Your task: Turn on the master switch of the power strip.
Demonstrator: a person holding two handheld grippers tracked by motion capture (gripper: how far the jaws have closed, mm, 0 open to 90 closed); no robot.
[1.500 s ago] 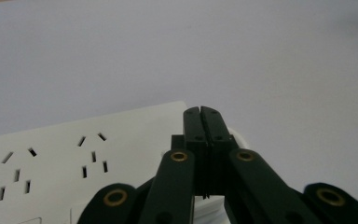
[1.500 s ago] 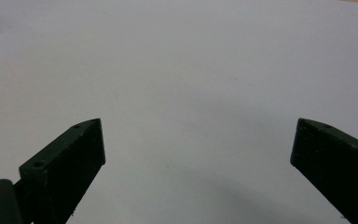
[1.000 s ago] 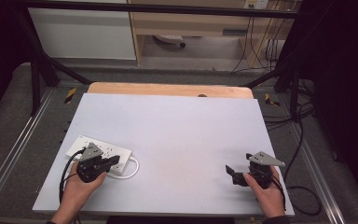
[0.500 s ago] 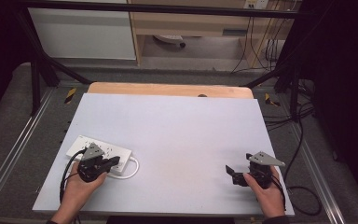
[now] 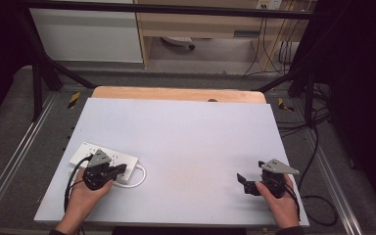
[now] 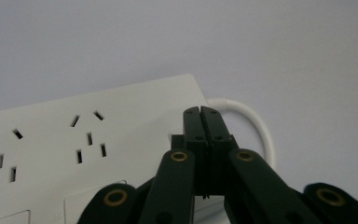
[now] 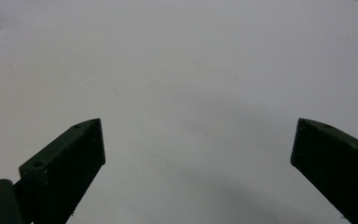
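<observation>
Nothing has moved since the earlier frame. The left hand-held gripper (image 6: 200, 112), jaws closed on nothing, sits over the power strip (image 5: 85, 152) near the desk (image 5: 191, 132)'s left edge. The right hand-held gripper (image 5: 243, 181) rests wide open near the right front corner, with bare desk between them.

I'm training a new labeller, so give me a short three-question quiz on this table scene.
1. True or false: the left tool is shut, with nothing between its jaws.
2. What white thing lies under the left tool? A) power strip B) plate C) book
3. Fill in: the right tool stands ____ over the bare table.

Key: 1 true. 2 A, the power strip, its cord looping beside it. 3 open.
</observation>
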